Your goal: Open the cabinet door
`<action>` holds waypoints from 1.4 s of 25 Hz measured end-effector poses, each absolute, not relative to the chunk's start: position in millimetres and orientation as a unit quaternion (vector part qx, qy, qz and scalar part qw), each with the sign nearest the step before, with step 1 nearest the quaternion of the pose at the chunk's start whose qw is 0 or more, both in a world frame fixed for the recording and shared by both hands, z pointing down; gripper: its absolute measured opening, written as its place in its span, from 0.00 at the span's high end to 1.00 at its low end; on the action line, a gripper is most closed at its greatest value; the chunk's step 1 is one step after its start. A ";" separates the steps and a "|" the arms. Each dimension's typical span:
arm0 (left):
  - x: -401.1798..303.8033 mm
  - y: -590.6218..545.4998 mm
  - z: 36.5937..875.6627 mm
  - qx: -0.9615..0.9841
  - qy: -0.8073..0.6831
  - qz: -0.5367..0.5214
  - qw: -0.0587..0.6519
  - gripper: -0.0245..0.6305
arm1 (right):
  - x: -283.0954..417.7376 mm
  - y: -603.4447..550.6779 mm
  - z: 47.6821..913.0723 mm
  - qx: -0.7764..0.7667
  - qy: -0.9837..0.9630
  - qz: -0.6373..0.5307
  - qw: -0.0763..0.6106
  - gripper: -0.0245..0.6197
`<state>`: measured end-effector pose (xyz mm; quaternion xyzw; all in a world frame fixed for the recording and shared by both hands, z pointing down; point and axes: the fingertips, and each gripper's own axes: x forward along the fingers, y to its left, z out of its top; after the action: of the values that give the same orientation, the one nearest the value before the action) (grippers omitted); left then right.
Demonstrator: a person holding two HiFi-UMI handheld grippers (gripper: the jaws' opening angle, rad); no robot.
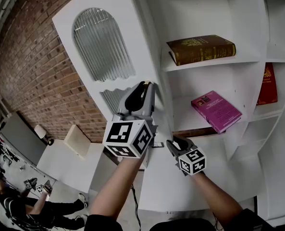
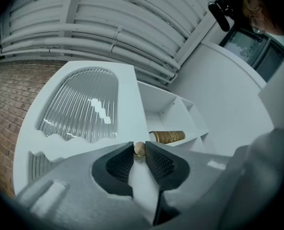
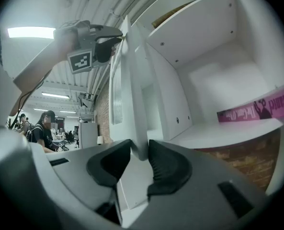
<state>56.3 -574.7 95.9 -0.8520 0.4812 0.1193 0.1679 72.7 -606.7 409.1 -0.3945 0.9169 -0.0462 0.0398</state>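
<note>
Left gripper view: we log the left tool point(image 2: 139, 153) clenched on the brass knob point(image 2: 140, 148) of the cabinet door point(image 2: 126, 99), which stands ajar, the right tool point(image 3: 140, 153) pinching that door's free edge lower down, beside the shelves point(image 1: 229, 60).

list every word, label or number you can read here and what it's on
"Maned" (uncertain): script on the spine of the pink book; the rest of that line is too blurred to read.
Gold print on the brown book: too small to read.
Gold emblem on the red book: unreadable.
Small label on the pink book's cover, head view: too small to read.
Nothing else legible.
</note>
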 end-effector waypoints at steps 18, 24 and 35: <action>49.0 -556.5 95.0 -0.840 0.503 0.112 0.169 0.84 | 67.8 -586.3 407.7 -0.384 0.921 -0.051 0.037 0.81; 40.6 -541.9 96.9 -0.832 0.518 0.108 0.166 0.84 | 61.4 -569.5 409.6 -0.369 0.927 -0.050 0.041 0.82; 24.7 -512.9 100.7 -0.853 0.482 0.163 0.114 0.84 | 50.1 -537.9 412.2 -0.379 0.923 -0.057 0.044 0.83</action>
<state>24.7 -512.9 100.7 -0.8533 0.4820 0.1631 0.1140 50.1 -537.9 412.2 -0.3785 0.9228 -0.0569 0.0443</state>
